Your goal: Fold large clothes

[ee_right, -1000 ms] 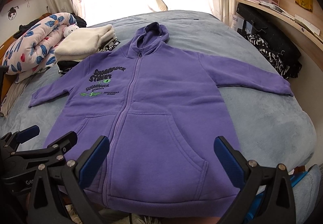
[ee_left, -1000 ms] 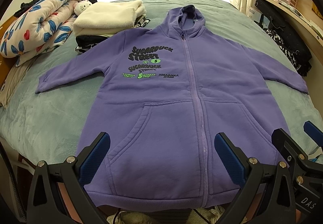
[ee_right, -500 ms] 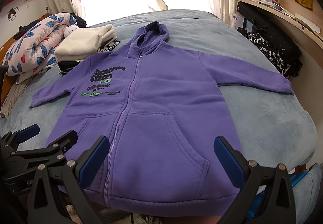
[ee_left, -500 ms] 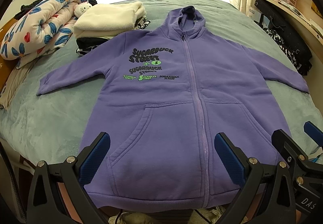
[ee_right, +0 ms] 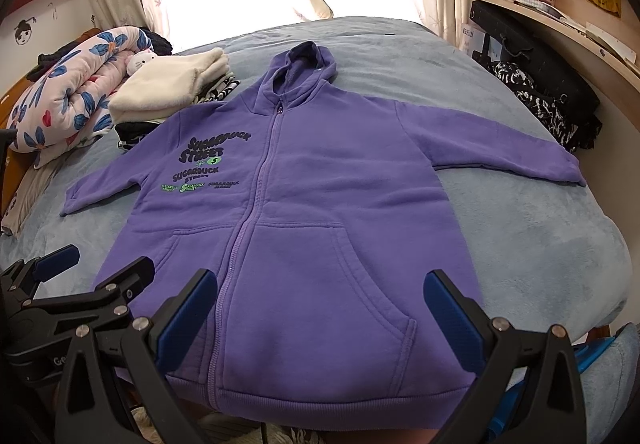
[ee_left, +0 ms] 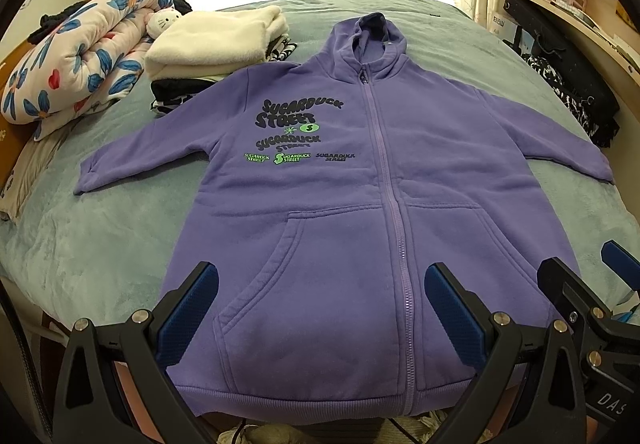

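Observation:
A long purple zip hoodie lies face up and flat on the bed, hood at the far end, both sleeves spread out, hem at the near edge. It also shows in the right wrist view. My left gripper is open and empty, held above the hem over the left pocket. My right gripper is open and empty above the hem over the right pocket. The right gripper shows at the right edge of the left wrist view. The left gripper shows at the lower left of the right wrist view.
The bed has a grey-blue blanket. A folded cream fleece pile and a rolled floral quilt lie at the far left. Dark bags and a wooden shelf stand along the right side.
Both grippers have pulled back slightly and risen, so the hoodie sits a little farther away in each view. Both stay open and the hoodie has not moved.

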The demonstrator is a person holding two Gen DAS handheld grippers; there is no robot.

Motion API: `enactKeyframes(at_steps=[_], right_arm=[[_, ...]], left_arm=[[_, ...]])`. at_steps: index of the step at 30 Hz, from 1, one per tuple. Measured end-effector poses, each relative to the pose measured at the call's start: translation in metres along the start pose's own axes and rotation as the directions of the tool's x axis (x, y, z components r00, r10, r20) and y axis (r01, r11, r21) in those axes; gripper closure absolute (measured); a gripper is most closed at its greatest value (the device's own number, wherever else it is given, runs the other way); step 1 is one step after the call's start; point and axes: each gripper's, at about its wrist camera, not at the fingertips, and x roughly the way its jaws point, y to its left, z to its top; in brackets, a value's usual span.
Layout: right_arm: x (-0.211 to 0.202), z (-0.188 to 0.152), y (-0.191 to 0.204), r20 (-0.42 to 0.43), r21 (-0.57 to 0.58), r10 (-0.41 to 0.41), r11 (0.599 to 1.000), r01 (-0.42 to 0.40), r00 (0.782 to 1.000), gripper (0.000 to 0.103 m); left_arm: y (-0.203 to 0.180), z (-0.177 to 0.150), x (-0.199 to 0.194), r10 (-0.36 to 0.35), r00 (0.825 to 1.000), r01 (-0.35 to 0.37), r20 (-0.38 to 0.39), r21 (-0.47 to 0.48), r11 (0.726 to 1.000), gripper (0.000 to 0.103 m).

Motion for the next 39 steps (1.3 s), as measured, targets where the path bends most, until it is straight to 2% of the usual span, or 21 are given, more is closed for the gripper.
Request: enactKeyframes(at_steps=[10, 17, 21, 25, 30, 33, 39], right_arm=[[-0.002, -0.002, 0.006, 0.006, 0.004, -0.017, 1.0, 0.017, 1.0, 0.0], [-0.013, 0.0, 0.02, 0.054, 0.001, -0.026, 1.0, 0.026, 0.998, 0.0], [-0.021, 0.007, 0.021, 0.072, 0.038, -0.004, 0.999, 0.001, 0.997, 0.0], [-0.028, 0.017, 0.019, 0.113, 0.061, -0.018, 0.998, 0.011, 0.993, 0.0], [-0.042, 0.033, 0.012, 0.137, 0.06, -0.011, 0.998, 0.002, 0.99, 0.0], [-0.049, 0.044, 0.002, 0.165, 0.047, -0.037, 0.998, 0.029, 0.986, 0.0], [-0.059, 0.06, -0.026, 0.23, 0.022, -0.097, 0.995, 0.095, 0.968, 0.0]], left_arm=[[-0.004, 0.008, -0.001, 0.011, 1.0, -0.011, 0.029, 0.026, 1.0, 0.001], [-0.009, 0.024, -0.001, 0.004, 0.999, -0.006, 0.044, 0.029, 1.0, 0.001], [-0.013, 0.037, -0.003, -0.007, 0.998, 0.006, 0.058, 0.028, 1.0, 0.001], [-0.019, 0.053, -0.005, -0.011, 0.997, 0.008, 0.081, 0.037, 0.999, 0.001], [-0.035, 0.076, -0.007, -0.011, 0.995, 0.002, 0.104, 0.089, 0.996, 0.001], [-0.047, 0.094, -0.007, -0.034, 0.992, 0.019, 0.123, 0.119, 0.993, 0.001], [-0.082, 0.121, -0.01, -0.066, 0.971, 0.018, 0.229, 0.208, 0.978, 0.001]])
